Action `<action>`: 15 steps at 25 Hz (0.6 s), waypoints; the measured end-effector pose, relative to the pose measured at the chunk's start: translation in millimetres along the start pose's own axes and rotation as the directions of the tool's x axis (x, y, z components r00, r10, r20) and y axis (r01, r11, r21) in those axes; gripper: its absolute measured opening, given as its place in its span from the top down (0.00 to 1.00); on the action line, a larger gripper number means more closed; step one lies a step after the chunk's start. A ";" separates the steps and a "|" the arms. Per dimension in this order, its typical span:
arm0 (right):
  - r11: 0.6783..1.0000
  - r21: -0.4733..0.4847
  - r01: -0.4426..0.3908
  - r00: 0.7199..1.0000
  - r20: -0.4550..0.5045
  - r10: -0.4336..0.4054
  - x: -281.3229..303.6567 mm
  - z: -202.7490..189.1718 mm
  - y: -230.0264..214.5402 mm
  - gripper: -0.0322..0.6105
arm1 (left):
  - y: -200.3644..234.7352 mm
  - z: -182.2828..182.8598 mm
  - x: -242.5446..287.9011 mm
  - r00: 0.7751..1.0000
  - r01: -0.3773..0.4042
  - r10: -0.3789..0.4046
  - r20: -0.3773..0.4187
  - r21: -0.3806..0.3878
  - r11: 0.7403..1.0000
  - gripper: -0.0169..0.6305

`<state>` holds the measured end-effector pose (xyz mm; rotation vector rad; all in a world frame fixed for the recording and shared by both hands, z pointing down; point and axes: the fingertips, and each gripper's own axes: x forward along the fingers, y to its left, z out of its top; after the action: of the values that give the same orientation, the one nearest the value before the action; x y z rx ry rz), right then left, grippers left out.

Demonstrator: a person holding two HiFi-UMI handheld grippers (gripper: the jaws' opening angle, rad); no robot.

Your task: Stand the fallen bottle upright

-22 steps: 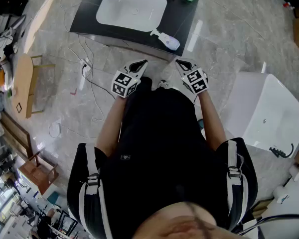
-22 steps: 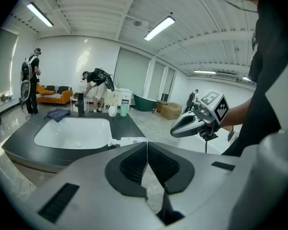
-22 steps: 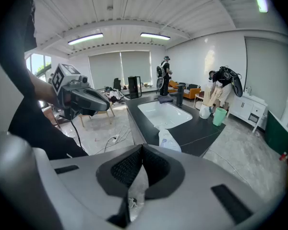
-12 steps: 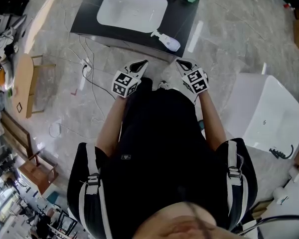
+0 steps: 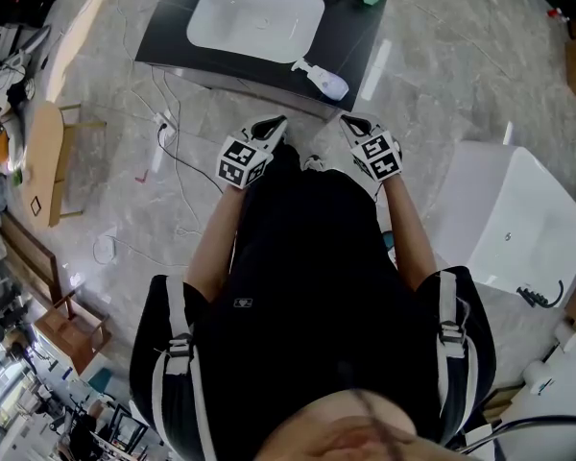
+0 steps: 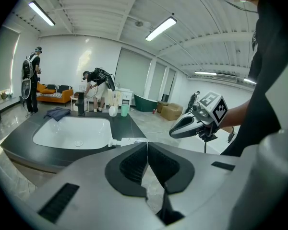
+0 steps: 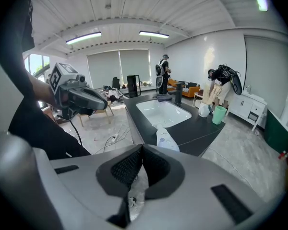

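Bottle (image 5: 322, 79) lies flat on countertop (image 5: 353, 29), near right edge, pump end left, just beyond both grippers. I judge right gripper (image 5: 350, 121) nearer; it and left gripper (image 5: 273, 123) are closed, empty.

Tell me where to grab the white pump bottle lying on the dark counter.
Probably the wide body of the white pump bottle, from above, jaws across its width: it lies flat on the dark counter, and its narrow pump end offers less hold.
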<state>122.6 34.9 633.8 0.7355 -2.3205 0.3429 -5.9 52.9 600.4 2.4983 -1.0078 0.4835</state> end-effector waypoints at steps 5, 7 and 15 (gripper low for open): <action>1.000 0.003 0.016 1.000 -0.012 -0.016 3.4 3.0 -1.1 0.86 | 9.9 -2.1 0.0 1.000 0.008 -0.008 -0.009 -0.011 1.000 0.95; 1.000 0.009 0.022 1.000 -0.020 -0.022 3.8 2.1 -3.4 0.86 | 14.2 0.9 3.4 1.000 0.014 -0.014 -0.007 -0.012 1.000 0.95; 0.999 0.022 0.049 0.998 -0.037 -0.048 11.1 9.9 -12.3 0.86 | 30.9 14.4 12.0 0.999 0.044 -0.044 0.003 -0.002 0.999 0.95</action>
<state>117.9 16.2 634.5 0.7888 -2.2638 0.3593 -17.5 18.7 600.7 2.5143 -0.9513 0.4647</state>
